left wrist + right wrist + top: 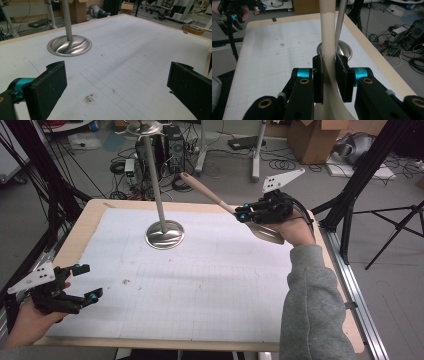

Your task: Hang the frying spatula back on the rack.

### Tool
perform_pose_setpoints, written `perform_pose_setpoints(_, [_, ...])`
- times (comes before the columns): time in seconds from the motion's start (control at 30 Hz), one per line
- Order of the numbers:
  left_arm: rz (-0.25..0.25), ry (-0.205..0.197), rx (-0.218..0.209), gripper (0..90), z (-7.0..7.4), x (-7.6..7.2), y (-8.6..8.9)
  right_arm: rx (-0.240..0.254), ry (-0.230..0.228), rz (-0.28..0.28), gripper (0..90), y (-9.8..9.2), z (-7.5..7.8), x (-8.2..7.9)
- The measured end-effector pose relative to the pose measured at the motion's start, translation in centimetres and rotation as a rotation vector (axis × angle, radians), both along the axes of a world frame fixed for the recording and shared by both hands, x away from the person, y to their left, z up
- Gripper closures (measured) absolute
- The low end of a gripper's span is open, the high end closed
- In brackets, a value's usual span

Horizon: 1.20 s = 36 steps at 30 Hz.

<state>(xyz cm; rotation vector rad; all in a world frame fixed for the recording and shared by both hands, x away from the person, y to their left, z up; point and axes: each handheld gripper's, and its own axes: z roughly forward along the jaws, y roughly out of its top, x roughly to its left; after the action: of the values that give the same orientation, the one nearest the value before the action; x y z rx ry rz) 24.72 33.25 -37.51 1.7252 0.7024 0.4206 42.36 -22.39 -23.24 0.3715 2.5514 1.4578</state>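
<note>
We hold a spatula aloft at the far right

Our right gripper (243, 213) clamps the beige spatula (210, 193) by its handle, above the table (95, 212); our left gripper (87, 282) waits wide open, empty, near left.

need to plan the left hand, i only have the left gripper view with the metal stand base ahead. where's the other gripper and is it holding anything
Observer: The right gripper is at the table's far right corner, shut on a spatula.
Operator: where on it
Observer: The pads clamp the beige handle just above the blade, seen in the right gripper view.
Operator: which way does it point
Observer: In the high view the handle slants up toward the stand's pole, and the blade hangs over the person's right hand.
</note>
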Motion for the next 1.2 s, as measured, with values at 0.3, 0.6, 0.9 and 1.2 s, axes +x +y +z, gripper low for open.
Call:
perform_pose_setpoints(0.3, [0.004, 0.002, 0.003, 3.2, 0.0, -0.2, 0.0, 0.008, 0.009, -0.018, 77.8, 0.0, 0.1, 0.7])
perform_pose_setpoints(0.6, [0.003, 0.004, 0.004, 3.2, -0.1, -0.3, 0.1, 0.006, -0.005, -0.034, 77.8, 0.4, 1.4, 0.9])
perform_pose_setpoints(0.9, [-0.001, 0.012, 0.002, 3.2, -0.2, -0.3, -0.1, 0.011, 0.003, -0.043, 77.8, 1.6, 2.2, 1.6])
perform_pose_setpoints(1.2, [0.005, 0.010, 0.004, 3.2, -0.2, -0.6, 0.1, 0.006, -0.012, -0.036, 77.8, 3.1, 3.1, 2.4])
